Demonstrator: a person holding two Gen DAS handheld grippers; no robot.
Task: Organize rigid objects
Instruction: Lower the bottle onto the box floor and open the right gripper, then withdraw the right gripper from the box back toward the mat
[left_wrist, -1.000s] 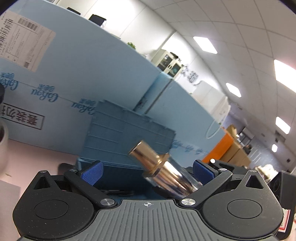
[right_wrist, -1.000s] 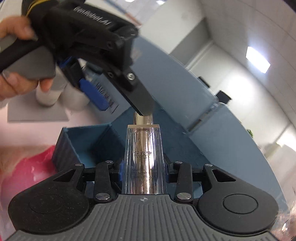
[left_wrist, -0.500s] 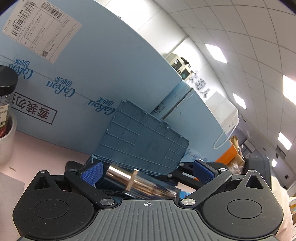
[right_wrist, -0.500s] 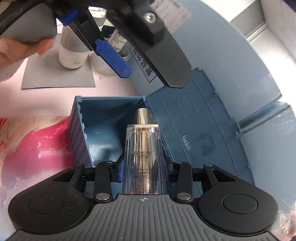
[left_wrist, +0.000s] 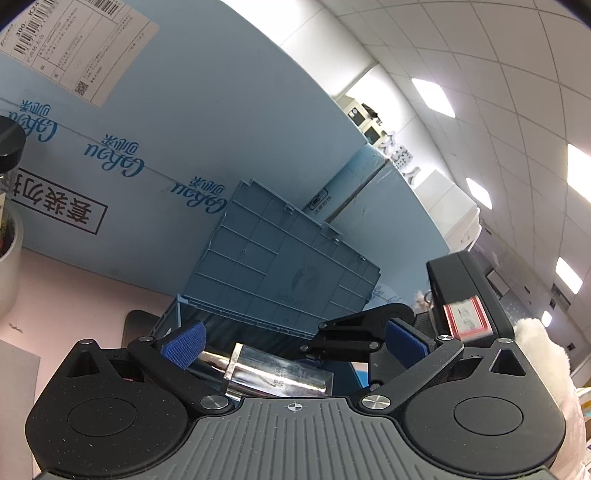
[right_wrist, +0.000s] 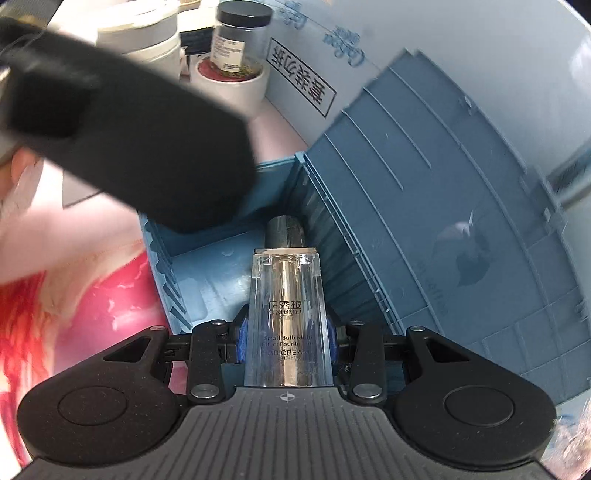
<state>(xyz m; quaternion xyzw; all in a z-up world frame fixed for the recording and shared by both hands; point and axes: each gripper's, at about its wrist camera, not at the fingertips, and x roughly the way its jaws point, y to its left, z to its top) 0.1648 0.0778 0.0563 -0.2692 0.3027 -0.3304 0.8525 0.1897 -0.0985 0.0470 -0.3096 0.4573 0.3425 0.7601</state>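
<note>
My right gripper (right_wrist: 287, 341) is shut on a clear BB cream bottle (right_wrist: 286, 314) with a gold core and metal cap, held over the open blue storage box (right_wrist: 229, 236) with the cap pointing into it. The box lid (right_wrist: 443, 229) stands open behind. My left gripper (left_wrist: 293, 339) is open and empty above the box (left_wrist: 173, 314); the bottle (left_wrist: 273, 376) lies crosswise just below its blue pads (left_wrist: 186, 341). The right gripper's body (left_wrist: 461, 299) shows at the right of the left wrist view.
A large light-blue carton (left_wrist: 184, 147) stands behind the box. White jars and a black-lidded jar (right_wrist: 240, 40) stand at the back left on a pink tabletop (left_wrist: 74, 295). A red-patterned cloth (right_wrist: 92, 302) lies left of the box. The left gripper's body (right_wrist: 129, 129) hangs over the box.
The right gripper has lowered the bottle toward the inside of the box. The left gripper has drawn back; the bottle now sits lower and crosswise beneath its open fingers.
</note>
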